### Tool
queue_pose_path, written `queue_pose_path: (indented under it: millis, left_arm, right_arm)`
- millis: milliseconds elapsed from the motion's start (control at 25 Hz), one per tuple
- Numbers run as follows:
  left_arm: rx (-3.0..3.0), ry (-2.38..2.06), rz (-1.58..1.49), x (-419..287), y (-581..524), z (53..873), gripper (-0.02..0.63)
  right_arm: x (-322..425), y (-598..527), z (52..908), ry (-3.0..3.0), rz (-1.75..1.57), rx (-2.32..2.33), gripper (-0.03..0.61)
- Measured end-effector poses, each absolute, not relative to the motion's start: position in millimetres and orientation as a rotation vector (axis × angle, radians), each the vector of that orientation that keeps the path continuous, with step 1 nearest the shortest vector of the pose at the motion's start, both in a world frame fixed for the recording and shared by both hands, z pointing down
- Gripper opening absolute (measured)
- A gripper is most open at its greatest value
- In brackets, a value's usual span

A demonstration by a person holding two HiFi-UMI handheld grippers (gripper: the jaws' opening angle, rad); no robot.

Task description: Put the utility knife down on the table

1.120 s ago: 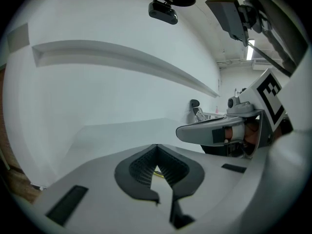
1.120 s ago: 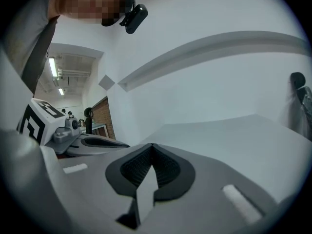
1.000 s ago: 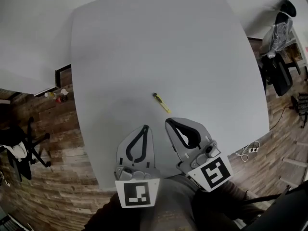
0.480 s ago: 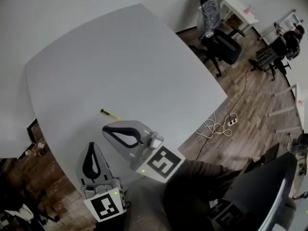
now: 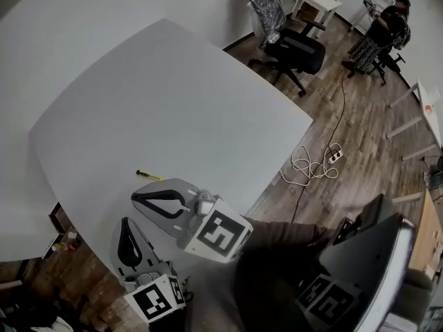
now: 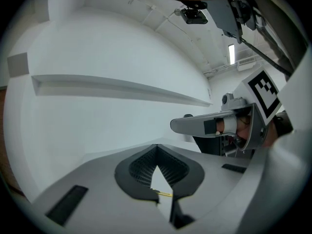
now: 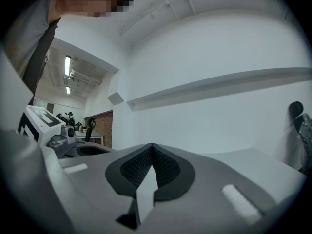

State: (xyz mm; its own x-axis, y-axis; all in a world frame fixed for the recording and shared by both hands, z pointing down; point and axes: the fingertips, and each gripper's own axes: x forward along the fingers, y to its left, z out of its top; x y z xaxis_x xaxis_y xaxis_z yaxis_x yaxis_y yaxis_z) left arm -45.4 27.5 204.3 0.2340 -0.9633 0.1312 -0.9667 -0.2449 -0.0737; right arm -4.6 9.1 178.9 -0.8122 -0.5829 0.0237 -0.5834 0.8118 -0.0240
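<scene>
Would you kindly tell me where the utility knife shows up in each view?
Head view: utility knife lies on the table, just beyond the right gripper.
Left gripper view: a yellow sliver low centre, behind its own fingers.
Right gripper view: not visible.
Shared landmark: the right gripper.

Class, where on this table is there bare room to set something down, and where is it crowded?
Nearly all the table is bare, from the utility knife out to the far edge and the office chair side. Only the near edge is crowded: knife, right gripper, left gripper.
</scene>
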Motion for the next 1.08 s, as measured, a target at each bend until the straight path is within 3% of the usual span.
queue_pose_path:
  millis: [1080]
  left_arm:
    - [2.563,-1.920,0.381,-56,17,221,0.000]
  right_arm:
    - [-23,-2,197,-2.987,0.069,0.909,0.000]
